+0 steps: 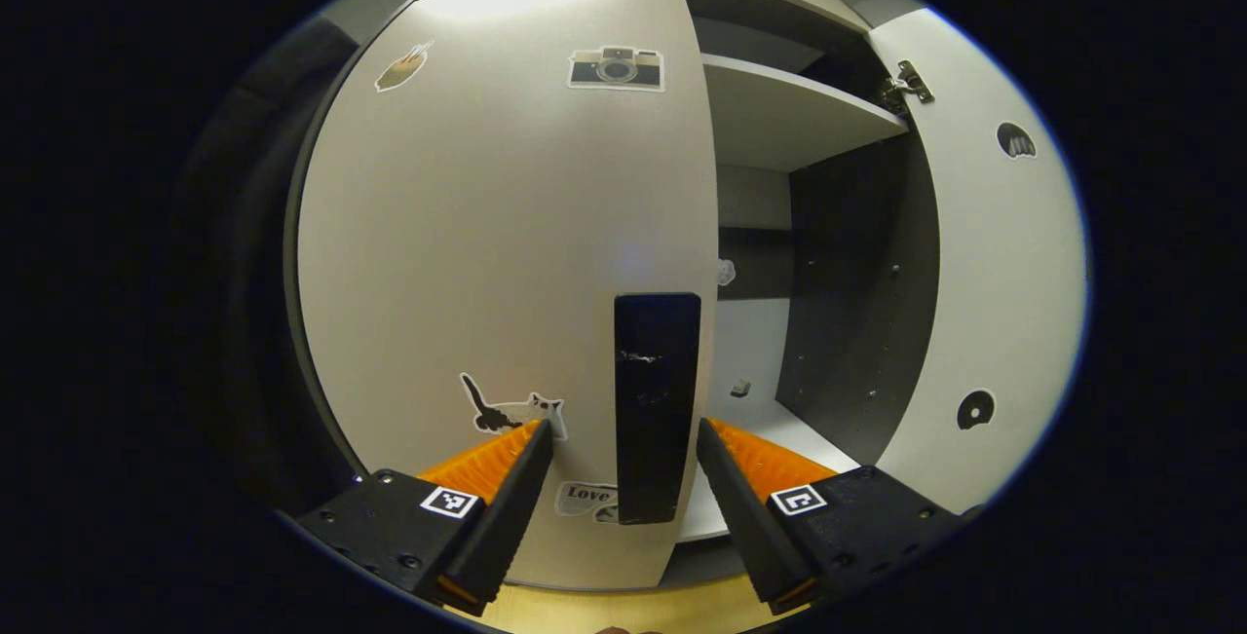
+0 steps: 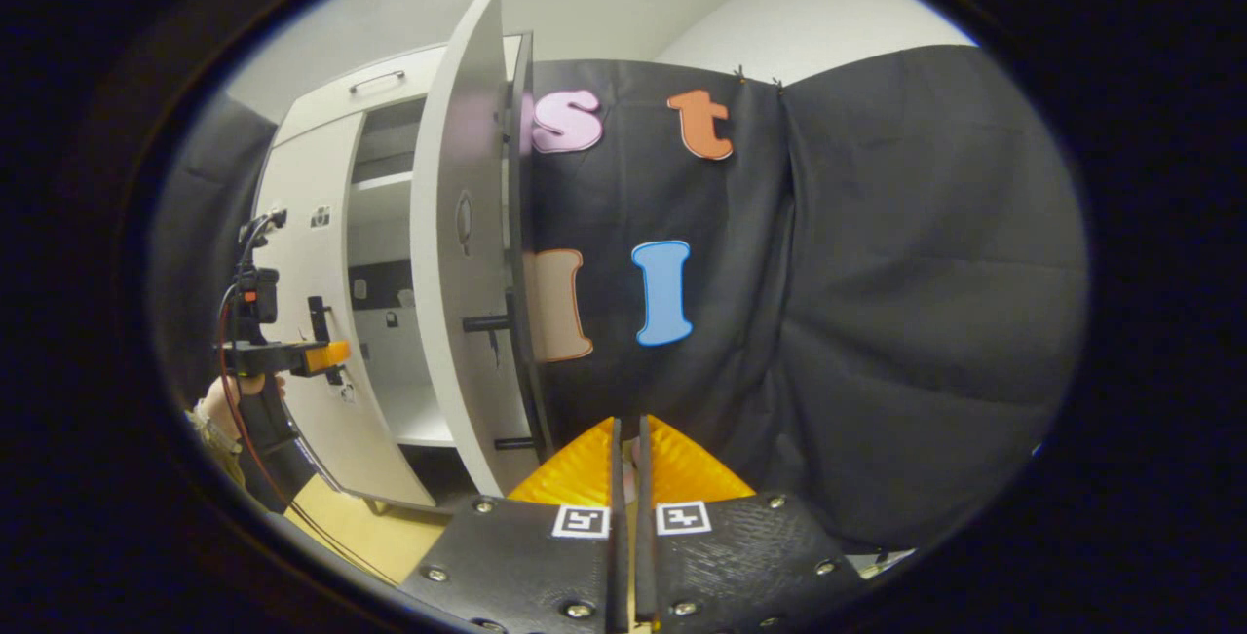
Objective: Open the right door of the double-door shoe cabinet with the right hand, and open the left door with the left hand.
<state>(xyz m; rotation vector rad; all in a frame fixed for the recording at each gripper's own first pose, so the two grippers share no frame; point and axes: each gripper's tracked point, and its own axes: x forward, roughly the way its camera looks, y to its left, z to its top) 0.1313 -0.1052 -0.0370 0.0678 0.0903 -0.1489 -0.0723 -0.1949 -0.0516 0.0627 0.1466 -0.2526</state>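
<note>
Left gripper (image 1: 623, 439) at the left door's handle (image 1: 657, 407), fingers apart; right door (image 1: 984, 264) already swung open.

At the bottom of the left gripper view the two fingers straddle the black vertical handle at lower centre without pressing on it; the left door (image 1: 487, 254) looks shut or nearly so. The likely slip: closing off-centre, so one finger skates off the handle's edge, or pulling before the grip is firm. In the right gripper view the right gripper (image 2: 625, 449) sits at bottom centre, fingers together on nothing, away from the open door (image 2: 458, 254) at centre left. A sticker (image 1: 588, 498) beside the handle's foot reads "Love"; the other stickers carry no words.
</note>
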